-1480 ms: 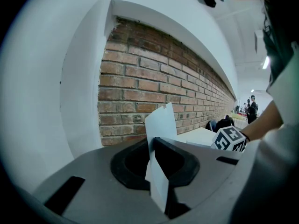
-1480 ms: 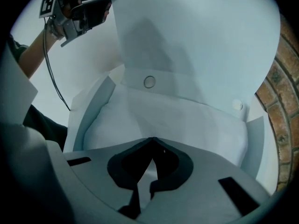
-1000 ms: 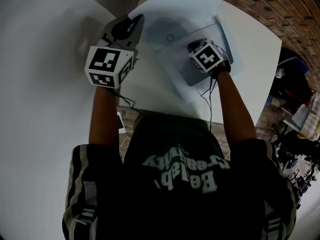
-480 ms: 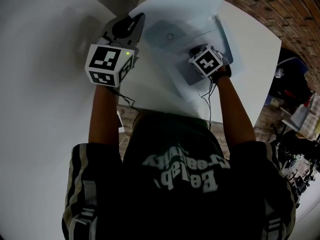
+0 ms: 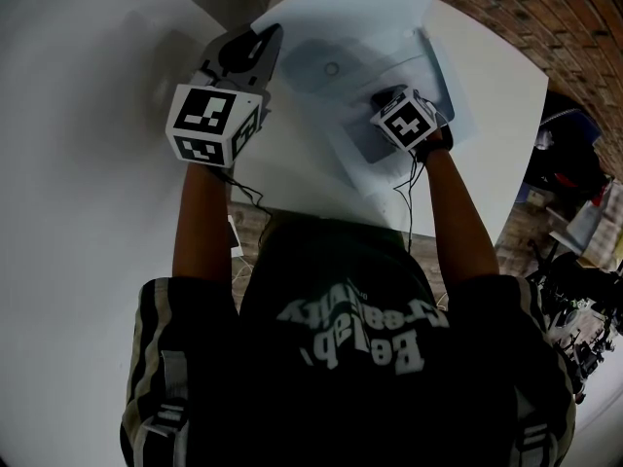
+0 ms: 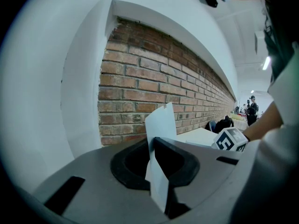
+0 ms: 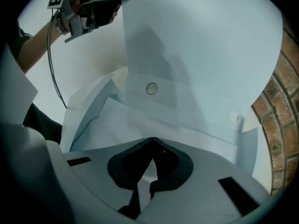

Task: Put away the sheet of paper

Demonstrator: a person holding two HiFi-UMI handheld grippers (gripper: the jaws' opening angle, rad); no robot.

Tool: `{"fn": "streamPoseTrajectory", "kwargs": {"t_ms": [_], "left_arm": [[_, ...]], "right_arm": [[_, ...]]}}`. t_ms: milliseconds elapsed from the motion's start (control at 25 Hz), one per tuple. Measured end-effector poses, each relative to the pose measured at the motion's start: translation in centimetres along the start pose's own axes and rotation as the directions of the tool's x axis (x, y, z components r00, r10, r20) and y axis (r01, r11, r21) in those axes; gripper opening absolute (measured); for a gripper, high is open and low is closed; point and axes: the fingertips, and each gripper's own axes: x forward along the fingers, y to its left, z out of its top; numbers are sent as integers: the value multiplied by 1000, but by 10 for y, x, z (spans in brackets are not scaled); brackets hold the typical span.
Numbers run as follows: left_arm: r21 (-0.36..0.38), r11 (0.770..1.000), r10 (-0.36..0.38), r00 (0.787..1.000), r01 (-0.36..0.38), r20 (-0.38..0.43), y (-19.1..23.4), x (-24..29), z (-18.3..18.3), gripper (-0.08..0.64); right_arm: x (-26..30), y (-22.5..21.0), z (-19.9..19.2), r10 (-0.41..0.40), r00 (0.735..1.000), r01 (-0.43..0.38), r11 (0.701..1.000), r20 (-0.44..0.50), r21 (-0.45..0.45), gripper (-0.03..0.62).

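A pale blue folder (image 5: 443,90) lies open on the white table (image 5: 88,212). My left gripper (image 5: 265,39) is shut on the edge of the folder's flap (image 5: 360,8) and holds it upright; in the left gripper view the thin flap edge (image 6: 160,120) stands pinched between the jaws. My right gripper (image 5: 386,97) reaches into the folder's pocket, shut on the sheet of paper (image 7: 117,125), a strip of which shows between its jaws. The sheet lies partly inside the pocket, below the snap button (image 7: 151,88). The lifted flap (image 7: 201,45) fills the right gripper view.
A brick wall (image 6: 154,78) rises beyond the table's far edge. Bags and clutter (image 5: 584,212) sit on the floor to the right. A cable (image 5: 404,197) trails from the right gripper over the table's near edge.
The right gripper has shifted slightly toward me and turned a little inside the folder. The left gripper still holds the flap in the same place.
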Motion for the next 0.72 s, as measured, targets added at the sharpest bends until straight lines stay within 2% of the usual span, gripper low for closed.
{"fn": "streamPoseTrajectory", "kwargs": {"t_ms": [240,480,600,720], "left_arm": [[7,1000,-3,1000,3,-3,-1,-1,0,23],[18,1000,-11,1000,11,-9,-4,-4,2,21],[26,1000,-17,1000,18,-11,-7,-5,1,20],[30,999,-23,1000,24,-16,-12,-5,2,19]], "right_arm": [[-21,-15,19,-88,989,87,996,121,16,-8],[-48,-25,28,-182,959,172,983,218,63,-8],[-66,-30,36,-240,925,209,969,293,134,-8],[-87,-36,42,-309,877,246,947,369,208,-8]]}}
